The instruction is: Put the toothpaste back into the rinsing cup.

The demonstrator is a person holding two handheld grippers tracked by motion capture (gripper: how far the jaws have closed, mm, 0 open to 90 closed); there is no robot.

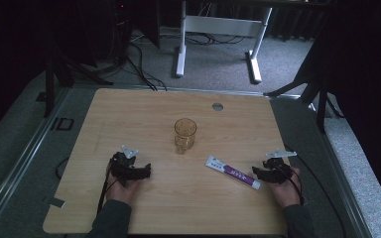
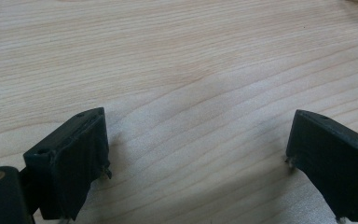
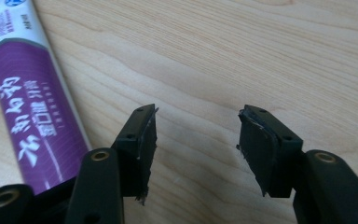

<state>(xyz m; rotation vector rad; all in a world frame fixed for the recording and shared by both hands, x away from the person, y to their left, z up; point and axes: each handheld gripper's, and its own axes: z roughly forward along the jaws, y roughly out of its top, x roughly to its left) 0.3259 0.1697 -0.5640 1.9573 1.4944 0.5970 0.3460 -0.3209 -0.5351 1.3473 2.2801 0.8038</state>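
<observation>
The right tongs (image 3: 196, 140) stand wide apart over bare wooden desk (image 3: 261, 56); a purple-and-white toothpaste tube (image 3: 32, 107) lies just left.

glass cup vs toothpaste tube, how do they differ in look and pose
The glass cup stands upright; the toothpaste tube lies flat. The cup is amber and see-through; the tube is opaque, purple and white with print. The cup sits mid-table, the tube beside the right gripper. Both rest untouched on the wooden table.

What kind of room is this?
Probably a lab or workshop for recording: a bare wooden table ringed by dark curtains, cables on the grey carpet, and a white desk frame behind.
</observation>
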